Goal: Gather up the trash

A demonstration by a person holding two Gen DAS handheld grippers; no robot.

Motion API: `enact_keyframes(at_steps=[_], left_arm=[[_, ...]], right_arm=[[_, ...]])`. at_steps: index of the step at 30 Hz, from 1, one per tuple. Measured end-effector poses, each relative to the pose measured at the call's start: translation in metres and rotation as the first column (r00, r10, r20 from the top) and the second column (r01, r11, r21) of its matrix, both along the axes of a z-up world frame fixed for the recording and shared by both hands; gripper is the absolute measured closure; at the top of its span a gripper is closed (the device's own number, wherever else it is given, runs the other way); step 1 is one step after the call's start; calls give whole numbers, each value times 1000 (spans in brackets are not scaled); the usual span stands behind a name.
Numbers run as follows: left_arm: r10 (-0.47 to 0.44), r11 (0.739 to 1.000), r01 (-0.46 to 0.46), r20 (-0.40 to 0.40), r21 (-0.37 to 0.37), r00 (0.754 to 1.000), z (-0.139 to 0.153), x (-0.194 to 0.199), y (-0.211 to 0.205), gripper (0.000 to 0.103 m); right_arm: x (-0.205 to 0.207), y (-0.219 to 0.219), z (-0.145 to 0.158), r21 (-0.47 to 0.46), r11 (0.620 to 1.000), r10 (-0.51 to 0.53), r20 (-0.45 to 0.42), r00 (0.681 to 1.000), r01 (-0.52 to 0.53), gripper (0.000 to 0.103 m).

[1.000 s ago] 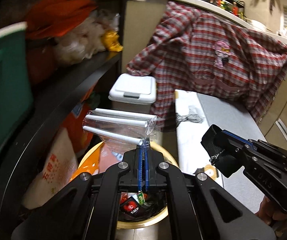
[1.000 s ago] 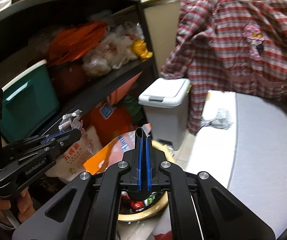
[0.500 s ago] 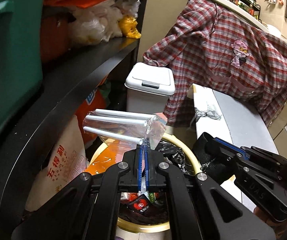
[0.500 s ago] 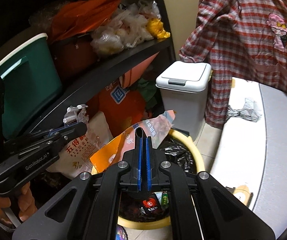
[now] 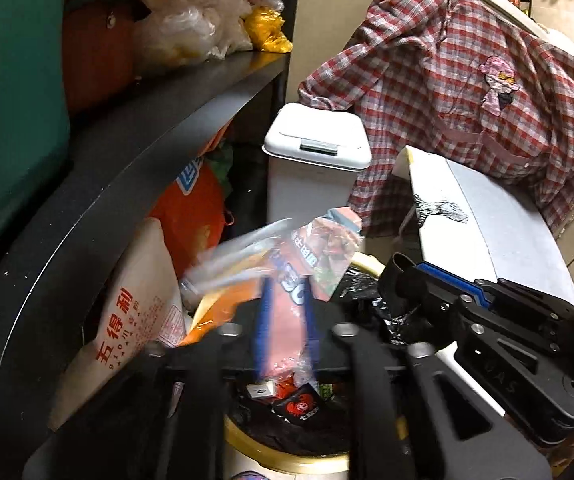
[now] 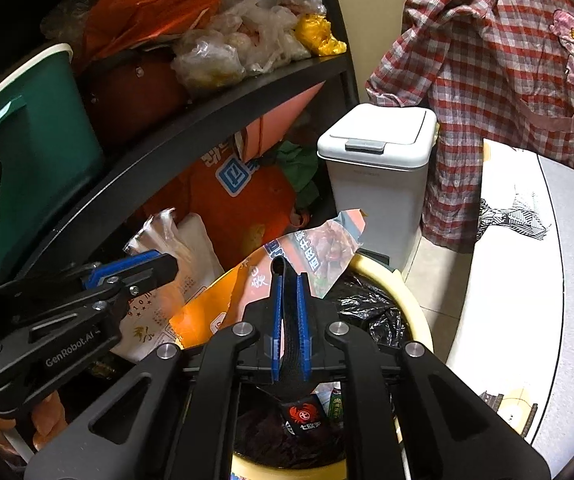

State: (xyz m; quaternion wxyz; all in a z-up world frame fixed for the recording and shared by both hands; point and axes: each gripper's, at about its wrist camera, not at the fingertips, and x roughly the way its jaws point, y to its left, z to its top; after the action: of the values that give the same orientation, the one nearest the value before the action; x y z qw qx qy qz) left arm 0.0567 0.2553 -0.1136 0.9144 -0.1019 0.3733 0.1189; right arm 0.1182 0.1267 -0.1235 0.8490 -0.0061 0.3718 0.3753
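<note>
A yellow-rimmed trash bin (image 5: 287,458) lined with a black bag stands below both grippers, also in the right wrist view (image 6: 411,300), holding wrappers and an orange snack bag (image 6: 311,248). My left gripper (image 5: 285,320) has its jaws parted; the clear packet of white straws (image 5: 227,264) is blurred, loose and tilting to its left over the bin. My right gripper (image 6: 288,300) has its jaws slightly apart around a black strip (image 6: 287,320), beside the snack bag.
A white lidded bin (image 6: 379,172) stands behind the trash bin. A black shelf (image 5: 147,140) with bags and a green tub (image 6: 35,140) is on the left. A white-topped table (image 6: 527,280) and a hanging plaid shirt (image 5: 467,80) are on the right.
Both grippers moved down toward the bin. My left gripper opened and let go of the straw packet, which tips away to the left. My right gripper's jaws parted slightly.
</note>
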Motion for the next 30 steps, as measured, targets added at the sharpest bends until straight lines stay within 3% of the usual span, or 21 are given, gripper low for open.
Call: enact_keyframes(at_steps=[1, 2, 3, 5, 9, 19, 30], left_arm=[[2, 1000, -2, -10, -2, 1000, -3, 1, 1, 52], [19, 1000, -19, -19, 16, 1000, -5, 2, 2, 30], [46, 998, -46, -22, 38, 999, -6, 1, 4, 24], [52, 998, -51, -32, 24, 998, -9, 1, 11, 24], [74, 997, -74, -54, -2, 996, -15, 1, 20, 24], [39, 998, -38, -8, 41, 999, -2, -4, 3, 22], [59, 997, -61, 37, 39, 998, 11, -21, 2, 20]], right_arm=[[1, 2, -2, -8, 1000, 10, -5, 1000, -10, 89], [1, 3, -4, -13, 1000, 18, -11, 1000, -18, 83], [2, 3, -6, -25, 1000, 12, -15, 1000, -13, 79], [2, 0, -8, -32, 999, -11, -19, 1000, 11, 63], [1, -9, -8, -28, 999, -37, -25, 999, 37, 54], [-6, -19, 1, -30, 998, -52, -6, 999, 52, 47], [-17, -31, 12, -35, 997, -74, 13, 997, 74, 44]])
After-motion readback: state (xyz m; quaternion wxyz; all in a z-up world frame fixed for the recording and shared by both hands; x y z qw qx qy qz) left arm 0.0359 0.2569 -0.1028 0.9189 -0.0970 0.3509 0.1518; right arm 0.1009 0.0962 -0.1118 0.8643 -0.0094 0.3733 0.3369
